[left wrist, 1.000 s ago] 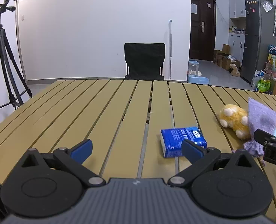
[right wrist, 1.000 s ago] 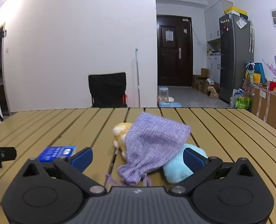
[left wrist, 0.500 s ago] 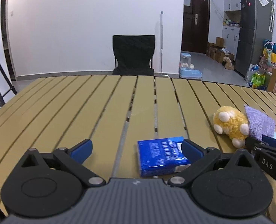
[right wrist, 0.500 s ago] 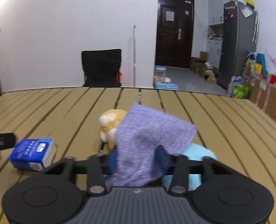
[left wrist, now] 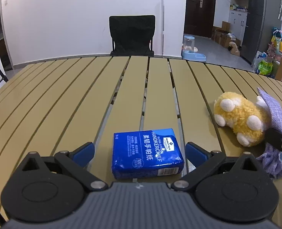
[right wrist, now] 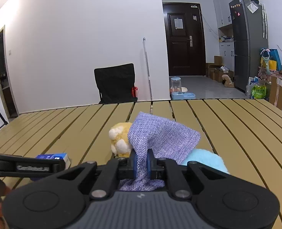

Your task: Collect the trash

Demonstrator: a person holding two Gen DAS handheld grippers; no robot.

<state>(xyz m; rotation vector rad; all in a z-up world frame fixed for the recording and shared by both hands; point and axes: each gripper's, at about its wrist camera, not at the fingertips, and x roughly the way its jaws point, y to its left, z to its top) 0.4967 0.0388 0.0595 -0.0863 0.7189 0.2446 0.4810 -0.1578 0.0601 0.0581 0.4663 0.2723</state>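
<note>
The right tool is clenched on the neck of the purple pouch; its jaws have just been closing, and the fabric is pinched between the blue pads. The pouch body drapes forward over the yellow plush toy and the light-blue plush, both lying on the tabletop.

The left tool is released, jaws spread wide, with the blue tissue packet lying flat on the tabletop between the fingers but touched by neither pad.

Hazards, as judged from this position:
- The pinch holds only bunched cloth. A quick lift may let the weave slip out.
- The pouch rests on both plush items. Raising it may drag or roll them.
- The packet sits slightly skewed to the left jaws. Closing off-centre may squeeze it forward along the slats.
- The two tools work close together. A sideways sweep risks collision.
</note>
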